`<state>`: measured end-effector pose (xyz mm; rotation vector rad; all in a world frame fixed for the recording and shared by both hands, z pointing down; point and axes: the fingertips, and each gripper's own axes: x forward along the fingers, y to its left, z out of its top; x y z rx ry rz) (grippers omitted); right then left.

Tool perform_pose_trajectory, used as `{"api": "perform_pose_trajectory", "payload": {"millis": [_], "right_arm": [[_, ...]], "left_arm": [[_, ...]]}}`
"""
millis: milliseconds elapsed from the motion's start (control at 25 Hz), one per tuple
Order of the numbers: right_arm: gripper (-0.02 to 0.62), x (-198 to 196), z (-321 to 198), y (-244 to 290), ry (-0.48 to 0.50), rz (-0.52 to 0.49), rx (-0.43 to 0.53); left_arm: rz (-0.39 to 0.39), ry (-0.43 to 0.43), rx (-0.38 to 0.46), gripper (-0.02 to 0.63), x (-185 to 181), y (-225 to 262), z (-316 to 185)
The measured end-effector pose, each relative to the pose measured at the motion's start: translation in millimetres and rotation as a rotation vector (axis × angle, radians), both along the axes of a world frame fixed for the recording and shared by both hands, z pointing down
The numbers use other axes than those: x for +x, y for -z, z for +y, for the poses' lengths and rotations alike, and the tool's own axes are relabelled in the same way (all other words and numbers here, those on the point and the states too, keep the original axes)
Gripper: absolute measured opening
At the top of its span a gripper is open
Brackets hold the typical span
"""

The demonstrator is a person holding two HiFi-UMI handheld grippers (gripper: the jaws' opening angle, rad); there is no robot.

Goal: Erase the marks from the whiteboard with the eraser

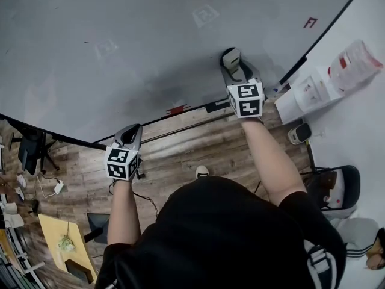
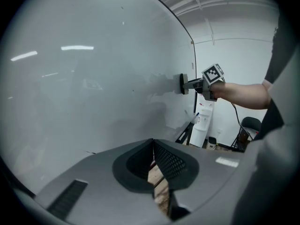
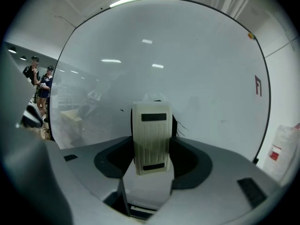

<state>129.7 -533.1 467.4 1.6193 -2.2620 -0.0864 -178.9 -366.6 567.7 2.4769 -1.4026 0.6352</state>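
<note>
- eraser (image 3: 151, 137): cream-backed, upright; pressed to the whiteboard (image 1: 120, 41) low on its right half; clamped between the jaws of the right gripper (image 1: 233, 70)
- left gripper (image 2: 153, 170): jaws together, holding nothing; off the board
- progress, judged: well along; grey smears, faint square ghosts (image 1: 205, 15) and a red mark (image 1: 310, 22) remain
- obscured: eraser's felt face; board's far edges cut off

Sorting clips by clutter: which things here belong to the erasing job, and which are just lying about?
Job:
whiteboard
eraser, clamped in the right gripper
faint marks

Lying about:
water dispenser
chair
yellow table
left gripper, jaws together, empty, off the board
</note>
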Motion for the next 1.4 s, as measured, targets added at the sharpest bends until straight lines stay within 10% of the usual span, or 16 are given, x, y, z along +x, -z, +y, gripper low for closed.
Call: {"api": "perform_pose_trajectory", "payload": {"millis": [640,1400], "right_arm": [[0.229,8,-3,3,-0.035,-0.012,0.003],[0.229,-116,33,29,0.188,0.157,0.143]], "left_arm": [[-0.014,0.002,-0.013,0.012,-2,-6,6],[-0.020,0.034,-0.030,0.012,-16,-17,23]]}}
